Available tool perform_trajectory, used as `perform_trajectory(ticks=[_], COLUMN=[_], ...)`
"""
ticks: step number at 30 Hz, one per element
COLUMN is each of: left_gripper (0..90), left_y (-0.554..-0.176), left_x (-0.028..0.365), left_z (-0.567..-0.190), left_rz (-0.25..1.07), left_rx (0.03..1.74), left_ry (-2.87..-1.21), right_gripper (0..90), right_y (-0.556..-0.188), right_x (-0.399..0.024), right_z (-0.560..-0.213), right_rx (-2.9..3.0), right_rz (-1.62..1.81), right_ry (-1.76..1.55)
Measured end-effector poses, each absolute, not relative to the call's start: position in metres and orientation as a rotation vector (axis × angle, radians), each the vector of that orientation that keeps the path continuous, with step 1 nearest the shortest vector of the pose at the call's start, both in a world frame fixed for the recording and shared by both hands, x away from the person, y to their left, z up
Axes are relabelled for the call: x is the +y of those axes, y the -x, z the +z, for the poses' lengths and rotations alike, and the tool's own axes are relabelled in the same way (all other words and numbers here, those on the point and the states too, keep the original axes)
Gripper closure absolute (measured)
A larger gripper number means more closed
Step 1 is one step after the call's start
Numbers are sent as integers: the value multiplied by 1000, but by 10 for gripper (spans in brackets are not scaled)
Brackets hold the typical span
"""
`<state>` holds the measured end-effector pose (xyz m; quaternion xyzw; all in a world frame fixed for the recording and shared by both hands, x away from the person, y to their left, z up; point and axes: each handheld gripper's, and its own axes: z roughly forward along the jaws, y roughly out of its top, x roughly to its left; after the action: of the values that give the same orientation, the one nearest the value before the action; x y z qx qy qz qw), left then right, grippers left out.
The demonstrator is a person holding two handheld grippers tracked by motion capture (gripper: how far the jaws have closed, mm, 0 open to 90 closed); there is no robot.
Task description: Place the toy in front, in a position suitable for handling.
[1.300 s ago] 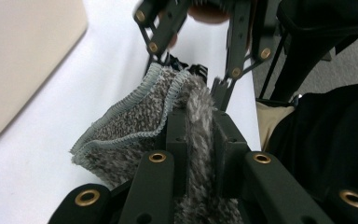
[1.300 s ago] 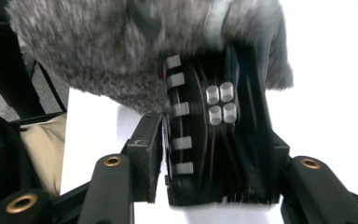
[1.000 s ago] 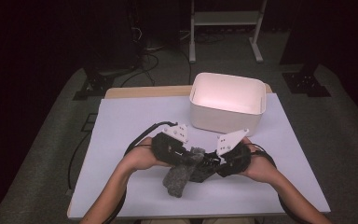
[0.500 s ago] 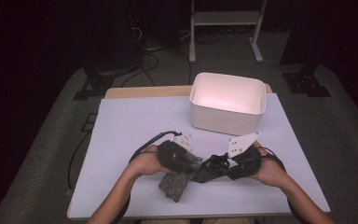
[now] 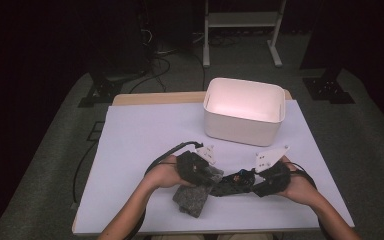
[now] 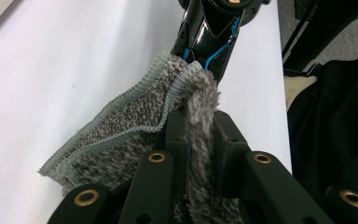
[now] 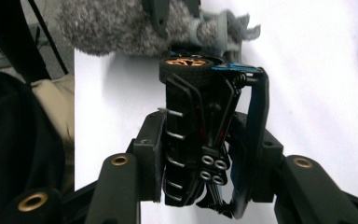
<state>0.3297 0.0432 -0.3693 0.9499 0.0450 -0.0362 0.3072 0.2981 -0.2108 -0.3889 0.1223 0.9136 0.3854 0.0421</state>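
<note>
— High view, lower centre of the frame: where are the two tools?
— Left tool (image 5: 207,179) sits at lower centre-left, right tool (image 5: 250,181) just right of it; both hands come in from the bottom edge over the white desk (image 5: 145,135).
— State of the left tool?
— Clamped on the grey cloth (image 5: 192,197). In the left gripper view the fleecy fold (image 6: 200,112) stands pinched between the two black jaws, and the stitched hem falls to the left of the frame.
— And the right tool (image 7: 200,154)?
— Clamped on the toy car (image 7: 200,135). In the right gripper view the black chassis, with its blue wiring, sits upright between the jaws, a bronze-hubbed wheel (image 7: 186,63) at its upper end.
— Relation of cloth to car?
— Touching — the cloth presses against the wheel end of the car at the top of the right gripper view.
— Other items?
— White bin (image 5: 244,111) in the upper right part of the desk, well apart from both tools.
</note>
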Motion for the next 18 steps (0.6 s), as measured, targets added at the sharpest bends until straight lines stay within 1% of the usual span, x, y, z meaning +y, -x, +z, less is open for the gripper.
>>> perform_trajectory(ticks=[7,14,18], left_gripper=[784,786,785], left_y=[-329,-325,-326], left_x=[33,10,10], left_z=[-371,-371,-371], left_rz=[-87,-126,-126], left_rx=[110,44,50], left_ry=[-2526,-2536,-2539], right_gripper=[553,532,526], right_y=[-294,-291,-290], right_x=[-229,-239,-240], right_z=[-408,-429,-431], right_rx=[2813,2838,2838], right_rz=[1189,1172,1181], right_ry=[-450,-507,-509])
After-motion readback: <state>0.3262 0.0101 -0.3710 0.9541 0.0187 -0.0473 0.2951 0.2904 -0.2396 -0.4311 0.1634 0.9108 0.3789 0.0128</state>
